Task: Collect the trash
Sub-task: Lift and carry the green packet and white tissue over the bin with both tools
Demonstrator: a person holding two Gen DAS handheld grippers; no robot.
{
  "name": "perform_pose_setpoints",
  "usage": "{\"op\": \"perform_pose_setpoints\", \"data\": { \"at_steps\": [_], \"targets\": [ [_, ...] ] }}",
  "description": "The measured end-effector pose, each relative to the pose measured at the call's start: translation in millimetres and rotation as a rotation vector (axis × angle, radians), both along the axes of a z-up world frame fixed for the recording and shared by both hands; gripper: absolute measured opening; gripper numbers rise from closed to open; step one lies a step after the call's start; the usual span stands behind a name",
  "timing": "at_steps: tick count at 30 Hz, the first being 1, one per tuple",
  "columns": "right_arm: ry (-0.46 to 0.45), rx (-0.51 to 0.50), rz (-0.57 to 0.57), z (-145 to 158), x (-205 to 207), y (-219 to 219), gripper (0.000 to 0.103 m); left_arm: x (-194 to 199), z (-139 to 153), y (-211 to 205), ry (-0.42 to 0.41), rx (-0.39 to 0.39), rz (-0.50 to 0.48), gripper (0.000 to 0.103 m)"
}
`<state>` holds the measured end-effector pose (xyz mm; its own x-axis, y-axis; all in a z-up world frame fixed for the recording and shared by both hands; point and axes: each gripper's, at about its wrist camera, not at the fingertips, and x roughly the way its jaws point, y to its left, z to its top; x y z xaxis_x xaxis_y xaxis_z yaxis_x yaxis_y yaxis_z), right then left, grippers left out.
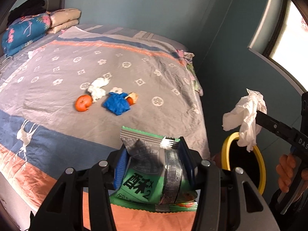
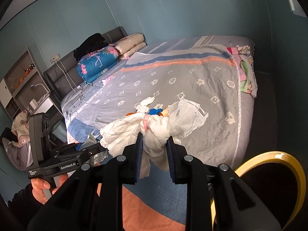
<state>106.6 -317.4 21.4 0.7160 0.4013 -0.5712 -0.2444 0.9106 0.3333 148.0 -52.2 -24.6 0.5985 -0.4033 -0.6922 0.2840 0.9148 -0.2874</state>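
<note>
Left wrist view takes in the bed [image 1: 134,61] first, its grey flowered cover spread wide beyond the fingers. Next, the bin [image 1: 229,144] with its yellow rim sits low to the right of the left gripper [image 1: 154,165], off the bed's edge. That gripper is clamped on a green snack wrapper [image 1: 146,173], blue pads pressing both sides, the packet crumpled between them. Over on the right, the right gripper [image 2: 155,154] pinches a wad of white tissue [image 2: 154,134], and from the left camera that wad [image 1: 246,115] hangs just above the bin's mouth. Further out past the left fingers, still on the cover: a blue scrap [image 1: 116,104], another crumpled tissue [image 1: 97,88], an orange [image 1: 83,103] touching it, and a piece of peel [image 1: 132,98] beside the scrap.
</note>
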Motion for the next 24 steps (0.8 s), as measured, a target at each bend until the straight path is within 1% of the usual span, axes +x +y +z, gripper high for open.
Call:
{"op": "perform_pose_setpoints", "data": {
  "at_steps": [5,13,24],
  "targets": [
    [-0.014,-0.006,-0.037,4,-12,-18,0.023,-6,9,-24,-0.022,0.001,-0.047,0.047],
    [-0.025,0.012,-0.106,9,-29,-52,0.023,-14,16,-62,-0.032,-0.024,-0.126,0.047],
    [-0.038,0.039,-0.190,8,-50,-92,0.023,-27,18,-105,-0.038,-0.027,-0.214,0.047]
  ]
}}
